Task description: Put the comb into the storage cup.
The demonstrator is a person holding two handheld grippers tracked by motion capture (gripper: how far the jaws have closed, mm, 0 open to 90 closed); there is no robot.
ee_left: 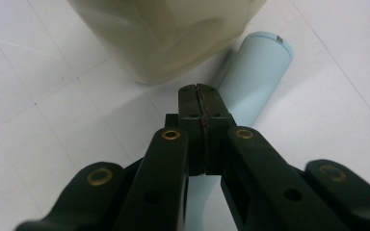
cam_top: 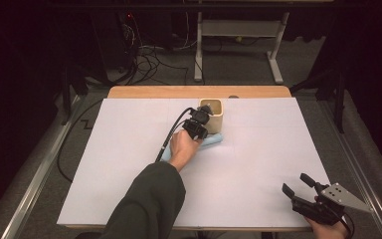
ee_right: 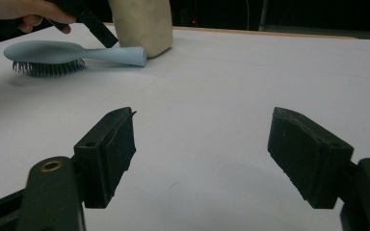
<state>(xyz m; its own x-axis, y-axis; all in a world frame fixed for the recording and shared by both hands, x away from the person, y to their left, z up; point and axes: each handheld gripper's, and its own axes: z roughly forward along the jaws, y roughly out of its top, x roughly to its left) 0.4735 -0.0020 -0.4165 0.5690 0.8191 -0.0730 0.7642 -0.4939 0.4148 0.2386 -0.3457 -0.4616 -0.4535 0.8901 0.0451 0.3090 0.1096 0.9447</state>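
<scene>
My left gripper [ee_left: 203,98] hovers clenched empty above the hairbrush [ee_right: 72,54] handle beside the cup [cam_top: 212,113]; I should spread wide, straddle it squarely. Right gripper [ee_right: 202,149] rests released.

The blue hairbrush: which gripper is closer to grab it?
Left. The left gripper hangs shut right above the hairbrush handle beside the beige cup. The right gripper waits open, far away near the table's corner.
</scene>
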